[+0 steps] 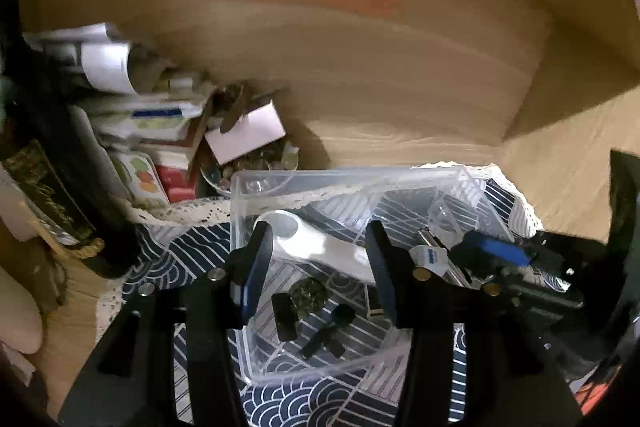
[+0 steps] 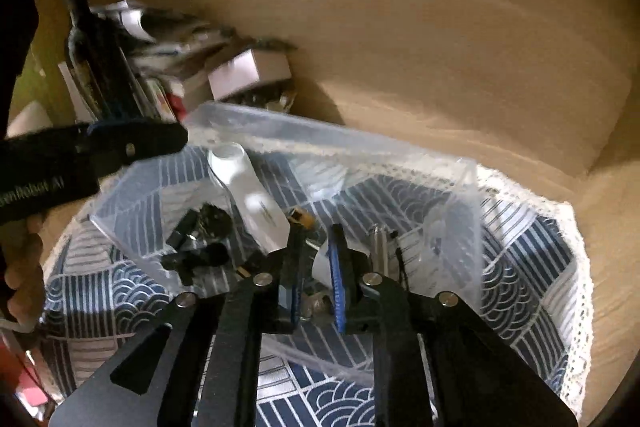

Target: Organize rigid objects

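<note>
A clear plastic box (image 1: 448,175) (image 2: 472,195) stands on a blue patterned cloth (image 1: 192,251) (image 2: 532,267). Inside lie a white tube (image 1: 320,247) (image 2: 248,187), a dark round piece (image 1: 308,291) (image 2: 212,219), black clips (image 1: 328,331) (image 2: 196,259) and a metal key (image 2: 378,247). My left gripper (image 1: 320,259) is open and empty above the box, its fingers either side of the white tube. My right gripper (image 2: 316,275) reaches into the box with its jaws narrowly apart around a small white object (image 2: 322,267); contact is unclear. It shows in the left wrist view (image 1: 472,255).
A pile of boxes, papers and a bowl of small items (image 1: 168,131) (image 2: 224,75) sits at the back left against a wooden wall (image 1: 380,75). A dark bottle (image 2: 92,47) stands at the left. The cloth has a white lace edge (image 2: 576,227).
</note>
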### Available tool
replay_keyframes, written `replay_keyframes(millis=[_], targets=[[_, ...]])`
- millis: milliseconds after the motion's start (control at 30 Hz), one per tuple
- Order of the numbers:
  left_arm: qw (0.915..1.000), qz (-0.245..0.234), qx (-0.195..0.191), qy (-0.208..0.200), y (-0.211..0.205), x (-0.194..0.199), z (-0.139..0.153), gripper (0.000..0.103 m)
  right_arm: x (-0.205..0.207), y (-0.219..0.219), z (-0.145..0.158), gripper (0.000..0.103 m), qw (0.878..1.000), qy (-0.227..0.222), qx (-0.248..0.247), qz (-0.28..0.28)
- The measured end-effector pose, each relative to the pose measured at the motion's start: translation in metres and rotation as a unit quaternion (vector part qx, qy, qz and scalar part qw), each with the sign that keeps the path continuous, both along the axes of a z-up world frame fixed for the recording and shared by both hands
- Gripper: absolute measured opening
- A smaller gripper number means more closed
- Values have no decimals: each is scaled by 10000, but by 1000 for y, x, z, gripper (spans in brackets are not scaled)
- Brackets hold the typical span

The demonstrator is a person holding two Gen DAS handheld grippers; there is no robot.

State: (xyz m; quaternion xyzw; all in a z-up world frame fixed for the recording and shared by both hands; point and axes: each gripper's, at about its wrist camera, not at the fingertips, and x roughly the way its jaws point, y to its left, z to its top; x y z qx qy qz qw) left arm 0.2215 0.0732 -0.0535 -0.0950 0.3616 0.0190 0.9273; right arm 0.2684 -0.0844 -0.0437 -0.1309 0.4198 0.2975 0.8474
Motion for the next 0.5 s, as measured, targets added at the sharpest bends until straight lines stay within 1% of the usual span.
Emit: replay_keyframes(millis=[100,167,300,367,400,433,467,500], targets=[[9997,-19,131,-208,-9,-16,15,58,-10,-7,18,20,9997,-224,112,-40],[9991,-29,226,-367,-14,-28,26,60,-19,-13,32,28,9989,-390,249,-72],[9969,-50,423,-660,-26,-54,46,69,-38,-25,56,31,9964,-709,444,-127],[9957,-58,476,-787,-32,-66,55,72,-51,-33,68,40,9945,-847,590,-151],[9952,-60,492,-844,-34,-72,59,76,-57,-37,74,42,9935,-920,652,-168],[9943,-51,509,-936,-36,-81,63,84,-63,-40,78,45,9924,-993,701,-184],[9934,-18,529,-1017,-38,-88,67,88,-68,-42,82,48,9915,-1052,736,-194],[9920,36,568,-1122,-41,-97,71,95,-75,-46,87,50,9903,-1128,788,-206]])
